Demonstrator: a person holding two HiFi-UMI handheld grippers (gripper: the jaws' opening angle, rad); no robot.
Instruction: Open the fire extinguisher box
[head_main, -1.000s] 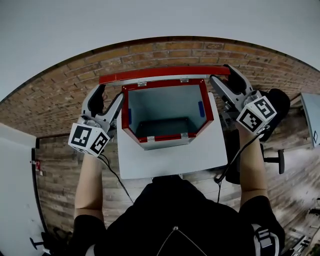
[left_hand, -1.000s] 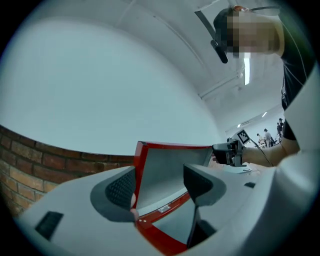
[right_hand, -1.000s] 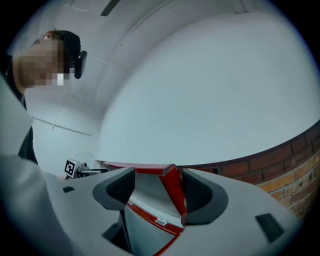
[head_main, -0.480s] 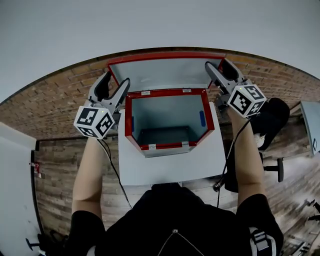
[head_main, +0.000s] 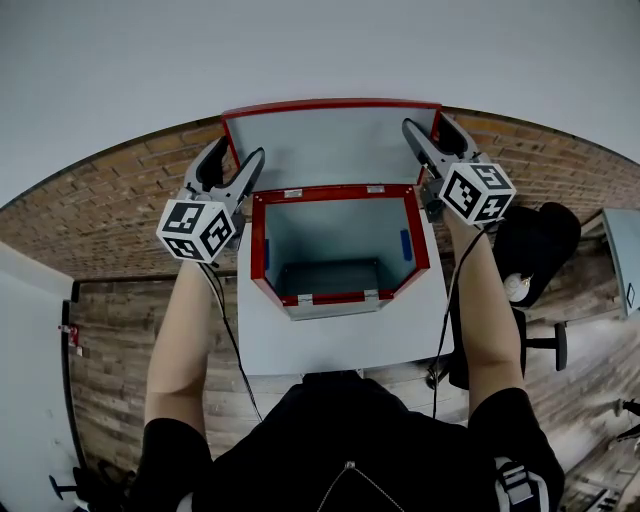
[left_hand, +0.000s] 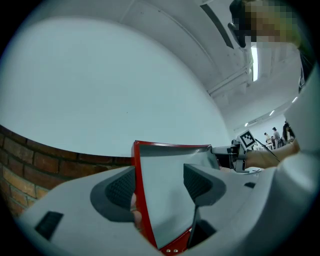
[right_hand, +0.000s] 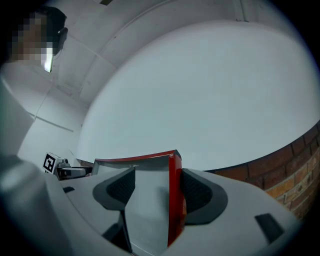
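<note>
The fire extinguisher box (head_main: 258, 262) is being kept on a white stand (head_main: 340, 338) in front of the person, its red-rimmed opening facing up toward the head camera. Its lid (head_main: 330, 145) is being held upright at the far side of the box, hinged along the back rim, with the pale grey inner face turned toward the person and a red border running round it. The left gripper (head_main: 235, 153) is being held at the lid's left edge; in the left gripper view the jaws are being pressed onto that edge, one pad (left_hand: 120, 187) lying against the red border and the other against the grey inner face. The right gripper (head_main: 428, 125) is being held at the lid's right edge in the same manner, with the red border (right_hand: 173, 200) being clamped between its two pads. Behind the lid, a band of brick (head_main: 120, 205) is being shown beneath a plain white wall (head_main: 320, 50).
</note>
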